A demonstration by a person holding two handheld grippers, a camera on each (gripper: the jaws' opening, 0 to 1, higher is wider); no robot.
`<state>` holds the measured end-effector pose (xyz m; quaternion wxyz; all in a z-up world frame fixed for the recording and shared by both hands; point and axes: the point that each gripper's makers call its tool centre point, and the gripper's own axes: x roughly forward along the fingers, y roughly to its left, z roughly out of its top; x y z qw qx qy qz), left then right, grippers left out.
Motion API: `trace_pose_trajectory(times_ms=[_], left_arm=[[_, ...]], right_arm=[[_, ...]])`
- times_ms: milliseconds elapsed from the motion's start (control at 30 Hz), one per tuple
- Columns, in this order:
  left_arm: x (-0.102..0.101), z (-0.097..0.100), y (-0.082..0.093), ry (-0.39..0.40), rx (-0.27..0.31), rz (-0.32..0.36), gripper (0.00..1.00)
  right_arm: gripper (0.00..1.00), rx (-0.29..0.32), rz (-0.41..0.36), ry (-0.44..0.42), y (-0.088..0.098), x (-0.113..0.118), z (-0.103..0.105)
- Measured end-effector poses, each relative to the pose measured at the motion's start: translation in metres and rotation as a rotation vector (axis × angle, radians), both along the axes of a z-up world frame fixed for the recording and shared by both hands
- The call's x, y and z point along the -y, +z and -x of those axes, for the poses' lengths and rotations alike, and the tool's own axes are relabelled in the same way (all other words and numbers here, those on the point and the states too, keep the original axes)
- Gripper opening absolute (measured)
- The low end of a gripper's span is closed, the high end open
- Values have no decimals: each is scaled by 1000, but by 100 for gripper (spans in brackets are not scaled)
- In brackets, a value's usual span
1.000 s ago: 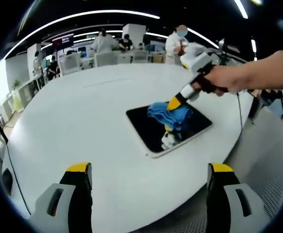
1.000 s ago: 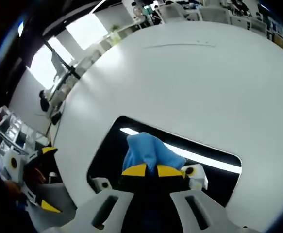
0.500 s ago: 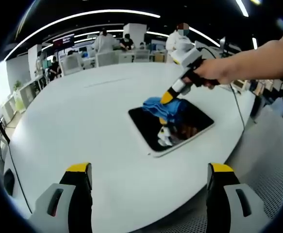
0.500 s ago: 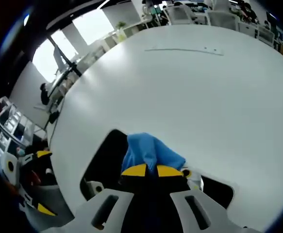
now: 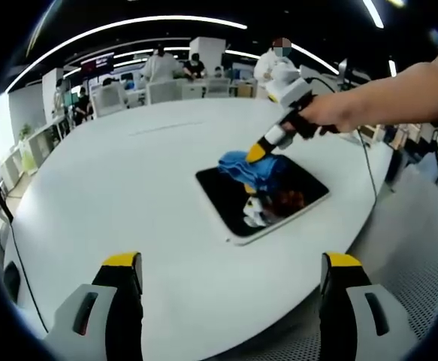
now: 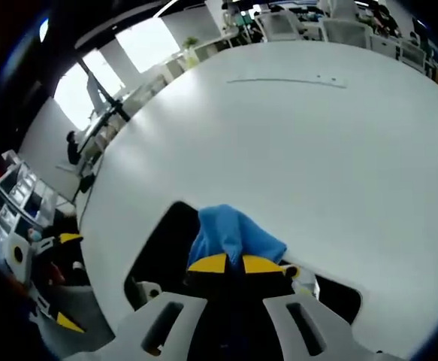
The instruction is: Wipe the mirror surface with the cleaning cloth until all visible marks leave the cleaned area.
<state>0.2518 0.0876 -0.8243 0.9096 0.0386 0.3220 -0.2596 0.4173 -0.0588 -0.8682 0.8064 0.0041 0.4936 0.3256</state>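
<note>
Left gripper view is looking across a big white table (image 5: 113,195). The mirror (image 5: 262,201) is lying flat on the table, a bit right of the middle of the frame. The blue cleaning cloth (image 5: 250,167) is sitting bunched up on the upper part of the mirror. The right gripper (image 5: 258,153) is coming in from the upper right, held by a person's hand (image 5: 331,116), and its yellow tips are pinching the cloth and pressing it on the glass. The left gripper (image 5: 230,263) is waiting at the bottom of the frame, near the table's edge and well apart from the mirror. Its two yellow-tipped jaws are standing wide apart and are holding nothing. People are standing by desks at the top of the frame.

Right gripper view is looking down over the right gripper (image 6: 227,263) at the bottom middle. Its jaws are squeezed close together on the cleaning cloth (image 6: 232,233), which is sticking up over the dark mirror (image 6: 162,241).
</note>
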Motion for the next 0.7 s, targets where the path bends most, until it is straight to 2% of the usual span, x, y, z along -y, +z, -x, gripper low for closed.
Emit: trace_pose_trajectory(times_ms=[133,267,400,700], left_arm=[[0,1,1,1,0,1,99],[0,0,0,2,0,-2,99],[0,0,0,-1,1,-6,99],[0,0,0,-2,1,1,99]], right_arm=[[0,6,12,-2,1,7,2],[0,-18,11,-62,4,20,6],[0,-8,15,-66,6,27,11],[0,-24,42,-104,5,46,7]])
